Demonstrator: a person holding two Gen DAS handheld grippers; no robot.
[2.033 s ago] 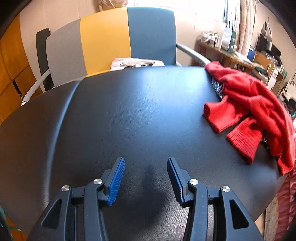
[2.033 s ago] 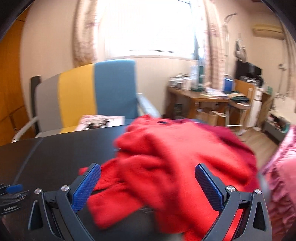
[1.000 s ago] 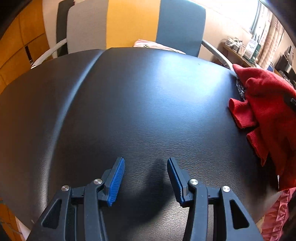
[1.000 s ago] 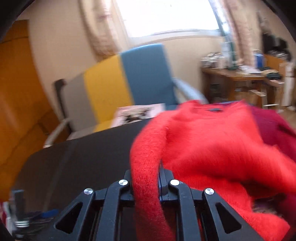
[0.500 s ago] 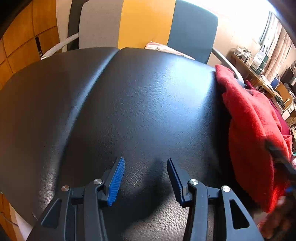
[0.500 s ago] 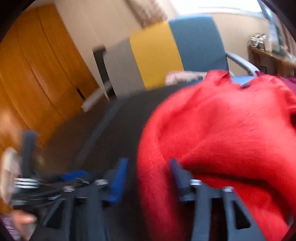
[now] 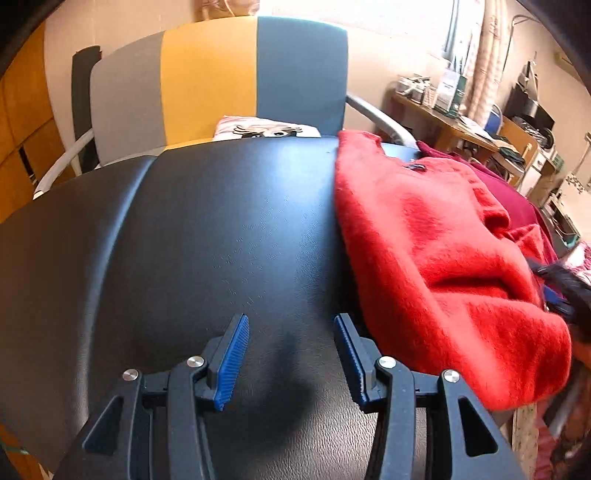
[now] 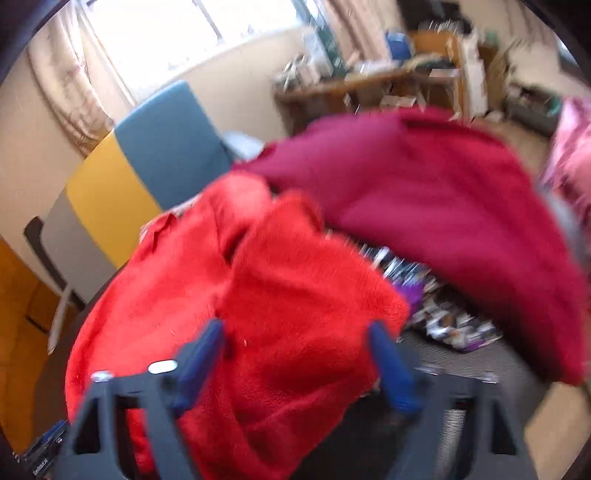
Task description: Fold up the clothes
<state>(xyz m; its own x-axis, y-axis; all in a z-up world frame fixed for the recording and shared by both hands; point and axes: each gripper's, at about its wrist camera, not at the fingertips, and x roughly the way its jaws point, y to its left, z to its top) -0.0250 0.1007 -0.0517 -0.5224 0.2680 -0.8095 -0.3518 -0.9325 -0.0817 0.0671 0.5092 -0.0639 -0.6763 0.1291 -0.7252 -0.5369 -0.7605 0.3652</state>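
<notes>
A grey, yellow and blue chair [image 7: 218, 77] stands top centre; bright window [image 8: 192, 33] (curtained) and cluttered desk [image 7: 443, 122] at right.

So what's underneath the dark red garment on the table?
Under the dark red garment a strip of patterned purple and white fabric shows at its lower edge, beside the red sweater. The rest beneath it is covered.

I'm working in a lived-in home room, part bedroom, part study. Patterned curtains [image 7: 487, 62] hang by a bright window [image 8: 166, 40], and a wooden desk [image 7: 443, 122] along the wall is crowded with small boxes and bottles. A chair [image 7: 221, 77] upholstered in grey, yellow and blue stands behind my black padded counter [image 7: 184, 240], with orange wooden cupboard doors [image 7: 22, 122] at the left.
</notes>
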